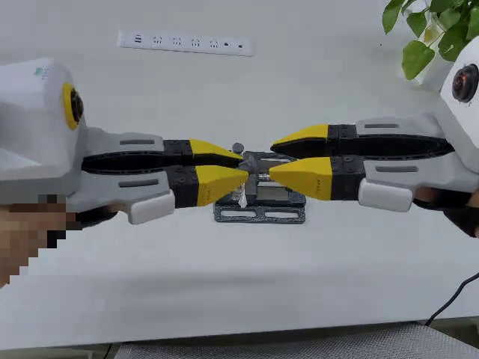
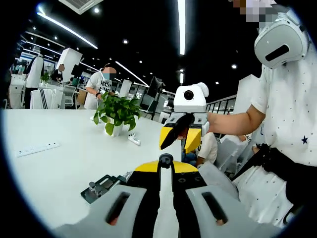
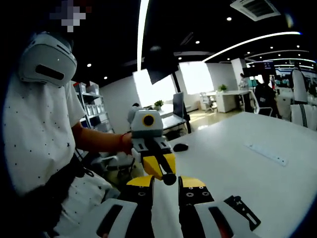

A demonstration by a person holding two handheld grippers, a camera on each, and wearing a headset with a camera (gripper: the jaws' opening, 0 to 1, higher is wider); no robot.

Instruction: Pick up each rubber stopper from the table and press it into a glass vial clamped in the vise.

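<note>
My left gripper point(image 1: 244, 165) comes in from the left, shut on a small dark rubber stopper point(image 2: 165, 160) at its yellow tips. The same stopper point(image 3: 170, 179) shows at that gripper's tip in the right gripper view. My right gripper point(image 1: 272, 157) faces it tip to tip from the right, its jaws apart with nothing between them. Just behind and below both tips a small dark vise point(image 1: 260, 202) stands on the white table, with a pale glass vial point(image 1: 242, 198) at its left side. The vise point(image 2: 101, 186) also lies off to the lower left of the left gripper's jaws.
A white power strip point(image 1: 185, 43) lies at the back of the table. A potted plant point(image 1: 434, 30) stands at the back right. A black cable point(image 1: 456, 295) runs off the front right edge. The person stands close behind both grippers, and other people are far off.
</note>
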